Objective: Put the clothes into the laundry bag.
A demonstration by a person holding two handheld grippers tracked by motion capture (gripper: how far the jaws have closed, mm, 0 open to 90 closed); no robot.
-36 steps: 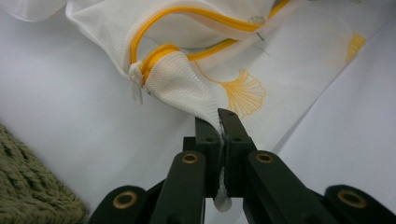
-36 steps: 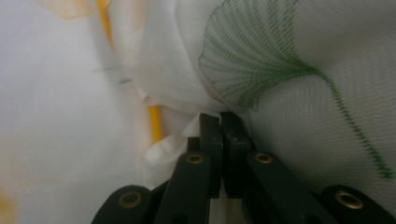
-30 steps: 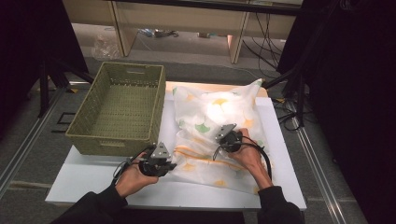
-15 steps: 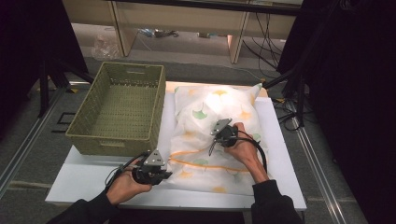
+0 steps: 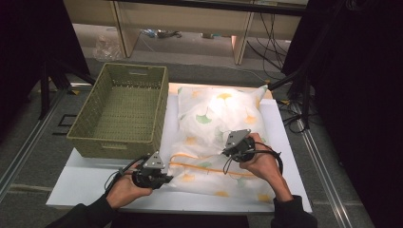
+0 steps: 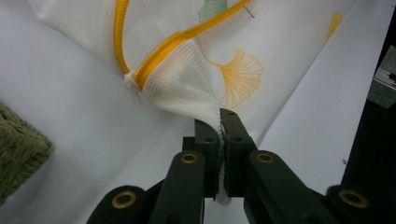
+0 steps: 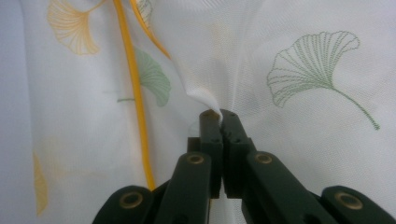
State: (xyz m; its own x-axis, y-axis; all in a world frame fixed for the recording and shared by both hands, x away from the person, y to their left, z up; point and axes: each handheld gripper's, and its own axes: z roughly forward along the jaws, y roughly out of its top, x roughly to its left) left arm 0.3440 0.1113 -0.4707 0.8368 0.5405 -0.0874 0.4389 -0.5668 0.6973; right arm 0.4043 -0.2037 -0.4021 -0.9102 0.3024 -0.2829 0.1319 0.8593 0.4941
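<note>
High view: a white mesh laundry bag [image 5: 216,137] printed with ginkgo leaves lies on the white table [image 5: 95,178], just right of a green woven basket [image 5: 121,109] whose near right corner stands close to the bag's edge. An orange zipper [image 5: 199,166] runs across the bag's near part. The left gripper [image 5: 164,178] sits at the bag's near left corner, held low over the table by the person's left hand [image 5: 124,190]. The right gripper [image 5: 227,153] is on top of the bag, right of its middle, in the right hand [image 5: 259,164], with its cable looping beside the wrist.

Left gripper view: the two black jaws are pressed together with a fold of the bag's mesh [image 6: 187,88] pinched between them; the fabric rises from the tips in a tented ridge. The zipper [image 6: 163,46] ends just left of that ridge at a white plastic stop [image 6: 131,87], and a corner of the basket [image 6: 21,149] shows at the left edge.

Right gripper view: its jaws are likewise closed, nipping a small peak of the thin mesh [image 7: 205,100] at their tips. The zipper [image 7: 133,88] runs down the fabric to the left of the jaws, and a green ginkgo leaf print [image 7: 317,60] lies to the right.
</note>
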